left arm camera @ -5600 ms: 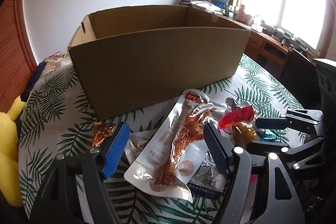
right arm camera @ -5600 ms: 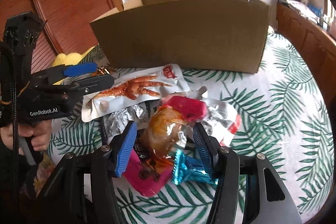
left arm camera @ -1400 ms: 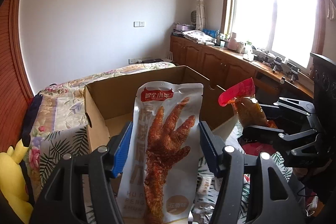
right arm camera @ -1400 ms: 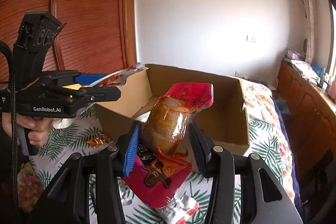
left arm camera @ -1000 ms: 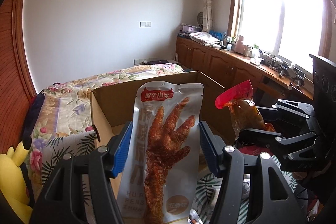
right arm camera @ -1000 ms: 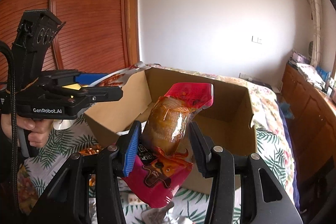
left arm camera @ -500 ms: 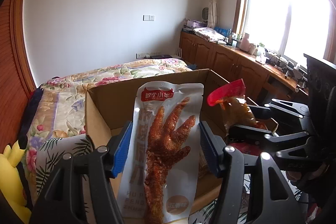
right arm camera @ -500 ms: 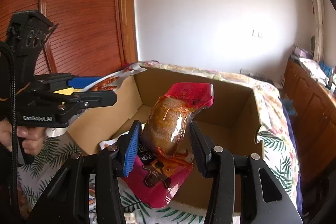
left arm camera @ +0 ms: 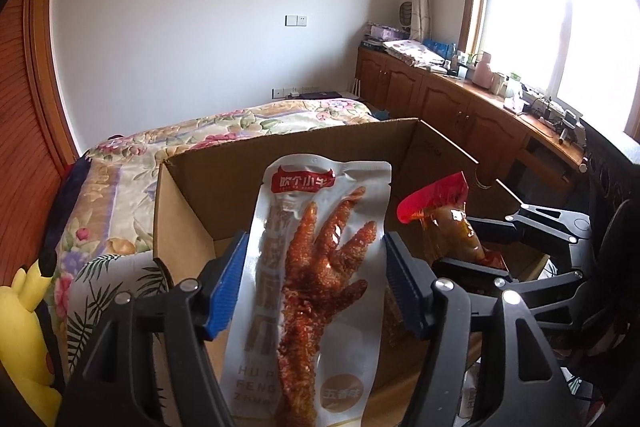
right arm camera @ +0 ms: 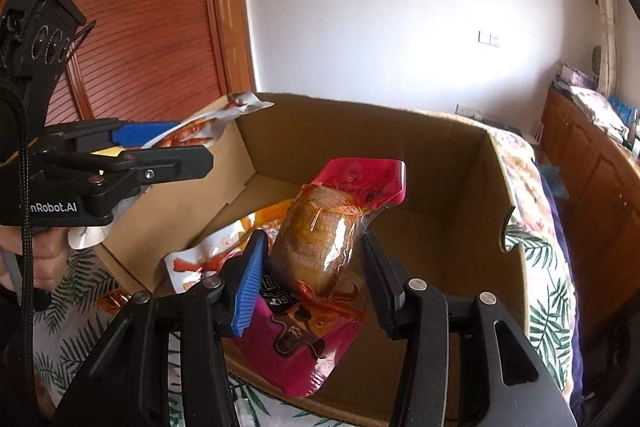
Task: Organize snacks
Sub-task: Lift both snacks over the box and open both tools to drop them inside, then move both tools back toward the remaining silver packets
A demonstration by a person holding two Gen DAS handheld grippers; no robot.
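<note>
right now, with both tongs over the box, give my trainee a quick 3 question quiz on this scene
1. True or false: the left tongs hold a white pack showing a chicken foot.
2. What do the right tongs grip? A) a blue wrapper B) a red pack C) nothing
3. Fill in: a pack already lies inside the ____.

Key: 1 true; 2 B; 3 box
</note>
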